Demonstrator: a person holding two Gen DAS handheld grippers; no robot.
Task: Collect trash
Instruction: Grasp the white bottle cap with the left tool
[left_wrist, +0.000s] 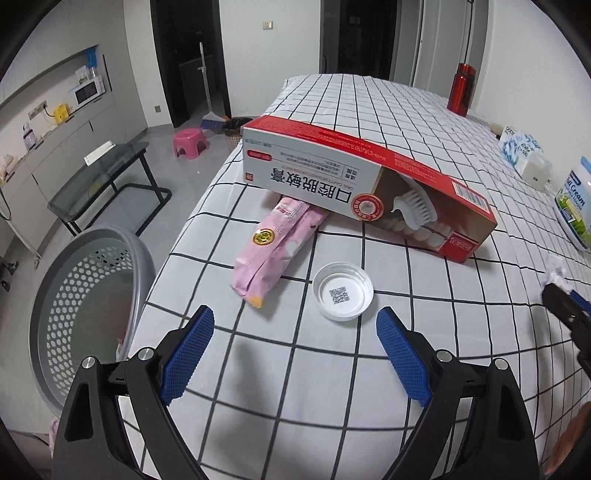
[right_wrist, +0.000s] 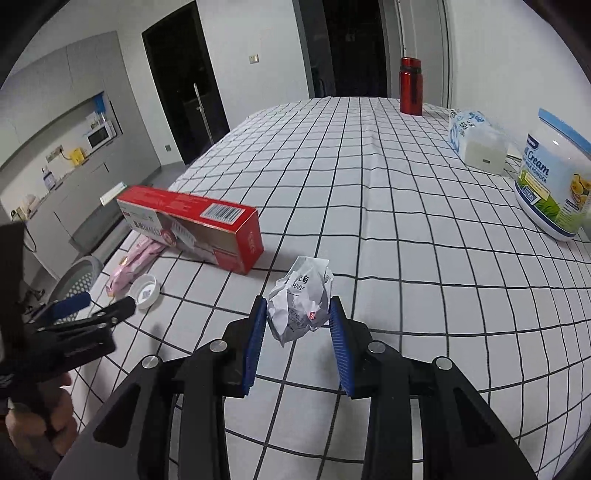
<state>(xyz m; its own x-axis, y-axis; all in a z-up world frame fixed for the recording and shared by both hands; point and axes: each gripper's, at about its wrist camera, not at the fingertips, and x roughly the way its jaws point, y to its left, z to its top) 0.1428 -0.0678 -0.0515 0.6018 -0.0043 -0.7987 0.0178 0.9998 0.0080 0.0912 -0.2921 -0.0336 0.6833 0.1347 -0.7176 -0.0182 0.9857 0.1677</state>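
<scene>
— Where is the box (left_wrist: 354, 181)?

— On the table (left_wrist: 369, 110), near its left edge. It leans on the packet (left_wrist: 273, 247), which pokes out from under it.

— And the lid (left_wrist: 342, 290)?

— Just before the box, beside the packet (they do not touch).

— The basket (left_wrist: 92, 314)?

— On the floor, off the table's left edge.

— The bottle (right_wrist: 410, 85)?

— Far back, by the right edge.

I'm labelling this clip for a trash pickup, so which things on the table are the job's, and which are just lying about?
Job's own:
- crumpled wrapper, clamped in the right tool
- white cap, ahead of the open left tool
- pink packet
- toothpaste box
- grey basket, beside the table

Probably just lying about:
- red bottle
- tissue pack
- milk powder tub
</scene>
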